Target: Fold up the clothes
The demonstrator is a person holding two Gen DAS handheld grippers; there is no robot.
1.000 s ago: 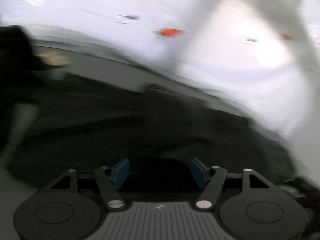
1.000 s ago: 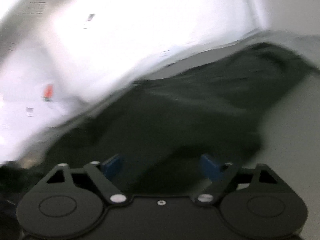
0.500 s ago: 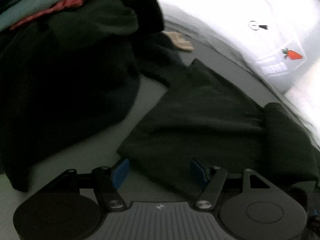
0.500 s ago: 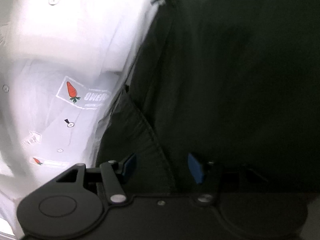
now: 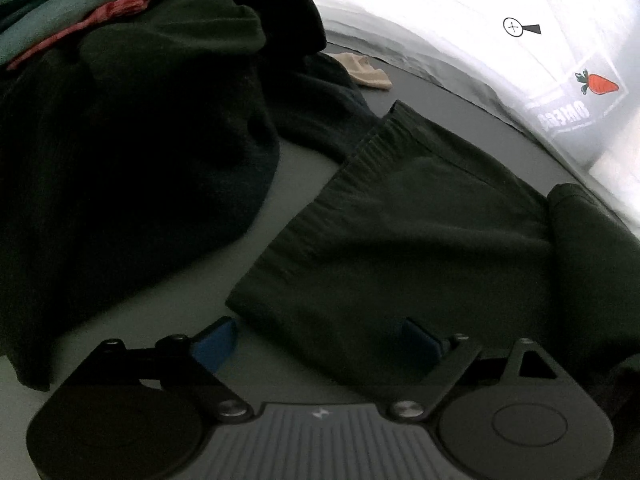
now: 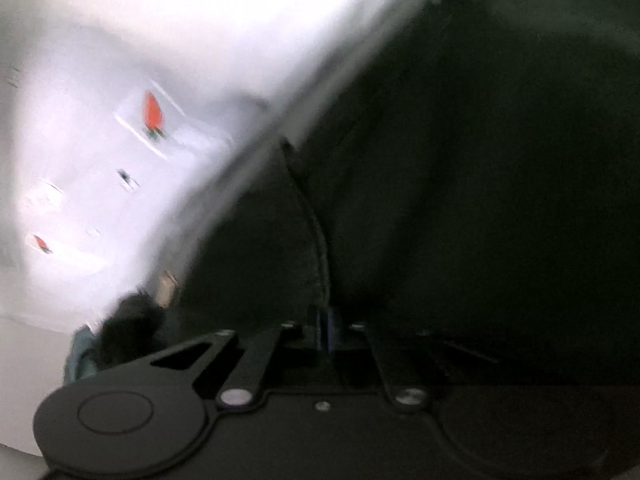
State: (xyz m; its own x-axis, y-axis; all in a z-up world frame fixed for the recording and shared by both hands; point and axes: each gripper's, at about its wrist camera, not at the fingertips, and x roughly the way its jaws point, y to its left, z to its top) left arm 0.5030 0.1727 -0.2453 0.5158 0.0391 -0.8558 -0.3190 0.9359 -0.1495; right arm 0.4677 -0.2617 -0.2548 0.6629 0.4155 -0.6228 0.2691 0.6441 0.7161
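A dark garment (image 5: 400,240) with a ribbed elastic waistband lies flat on the grey table (image 5: 160,300), one end folded over at the right. My left gripper (image 5: 318,340) hovers over its near corner. Its jaws are opening wide, the corner lies between the blue pads (image 5: 216,340), and they do not press on it. In the blurred right wrist view the same dark garment (image 6: 480,200) fills the right side. My right gripper (image 6: 326,330) is shut, blue pads together on a raised seam of that cloth.
A heap of dark clothes (image 5: 140,140) rises at the left, with teal cloth (image 5: 80,4) and red cloth (image 5: 108,12) on top. A beige sock (image 5: 368,74) lies behind. A white sheet with carrot prints (image 5: 480,8) (image 6: 120,60) borders the table.
The left gripper swung down over the garment's near corner and its jaws spread wider. The right gripper moved in over the dark cloth and its jaws went from open to shut on the seam.
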